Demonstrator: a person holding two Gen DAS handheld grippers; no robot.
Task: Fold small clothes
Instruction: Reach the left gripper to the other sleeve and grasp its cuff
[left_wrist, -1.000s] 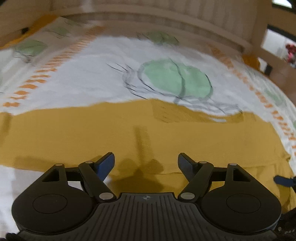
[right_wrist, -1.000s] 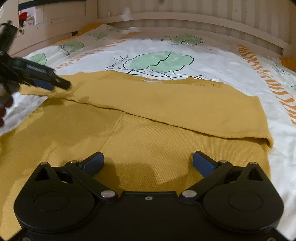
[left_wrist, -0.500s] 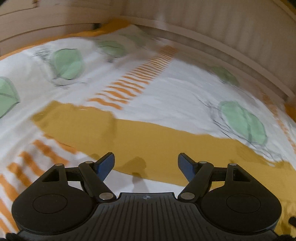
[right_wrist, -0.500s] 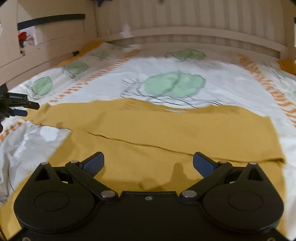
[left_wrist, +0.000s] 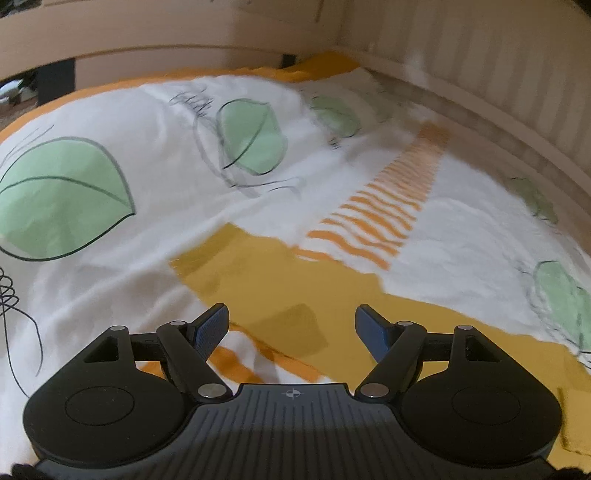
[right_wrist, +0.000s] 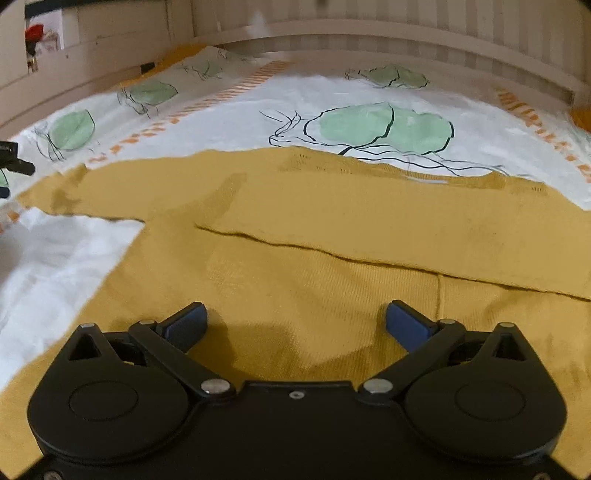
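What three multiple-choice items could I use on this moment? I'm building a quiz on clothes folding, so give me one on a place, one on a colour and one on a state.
1. Where does the garment lie?
A. On a printed bed sheet
B. On a bare wooden floor
C. In a basket

2. What colour is the garment?
A. Navy blue
B. Mustard yellow
C. Pink

3. How does the right tool stand?
A. Shut on a sleeve
B. Open, with nothing between its pads
C. Shut on a sock

Key: 1 A, the white sheet with green leaf prints shows all around the cloth. 2 B, the knit is mustard yellow in both views. 3 B, the blue pads stand wide apart above the flat cloth.
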